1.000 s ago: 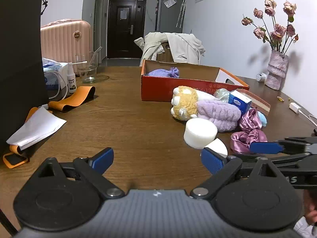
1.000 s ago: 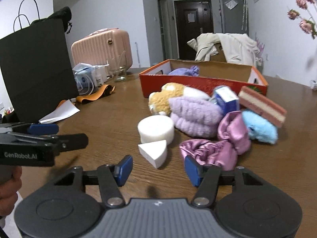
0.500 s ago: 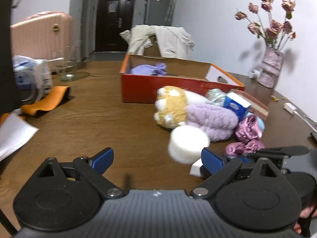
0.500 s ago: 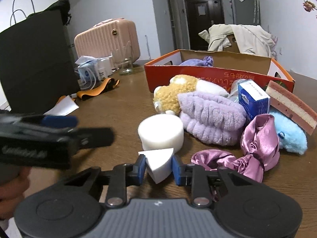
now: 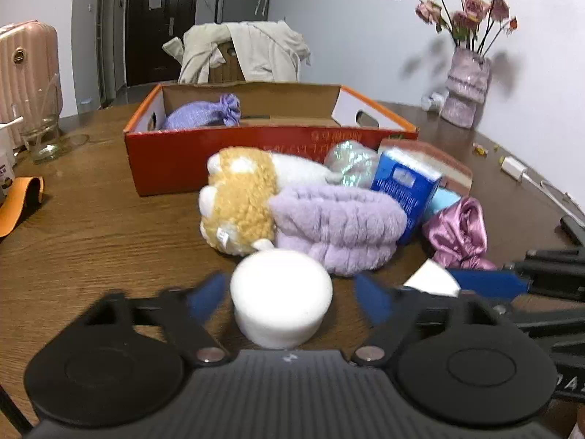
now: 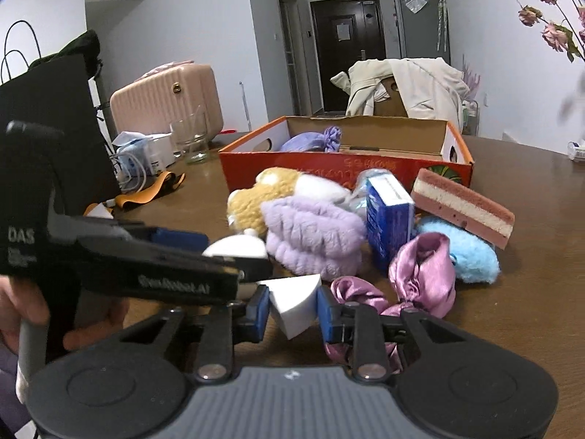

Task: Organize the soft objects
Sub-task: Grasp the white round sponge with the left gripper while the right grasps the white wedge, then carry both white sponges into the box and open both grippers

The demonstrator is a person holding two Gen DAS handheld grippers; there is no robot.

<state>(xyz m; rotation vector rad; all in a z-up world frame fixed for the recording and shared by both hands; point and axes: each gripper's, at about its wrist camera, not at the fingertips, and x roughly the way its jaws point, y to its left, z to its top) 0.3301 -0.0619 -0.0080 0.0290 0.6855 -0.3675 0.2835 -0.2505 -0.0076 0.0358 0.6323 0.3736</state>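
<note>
A round white sponge (image 5: 280,294) sits on the wooden table between the blurred blue fingers of my left gripper (image 5: 289,298), whose jaws stand a little wider than it. My right gripper (image 6: 293,309) is shut on a white wedge sponge (image 6: 292,301), which also shows in the left wrist view (image 5: 431,280). Behind lie a yellow plush toy (image 5: 237,194), a lilac fluffy band (image 5: 338,225), a pink satin scrunchie (image 6: 420,278), a blue fluffy piece (image 6: 464,254) and a layered pink sponge (image 6: 462,206). An orange box (image 5: 256,146) holds a purple pouch (image 5: 204,113).
A blue tissue pack (image 5: 406,186) leans on the pile. A glass (image 5: 40,135) and an orange strap (image 5: 18,201) lie left. A vase of flowers (image 5: 466,95) and a charger cable (image 5: 526,177) are at the right. A black bag (image 6: 55,128) stands far left.
My left gripper moved forward and right until the round sponge sits between its fingers, which are narrowing. My right gripper closed on the wedge sponge half a second ago and still holds it.
</note>
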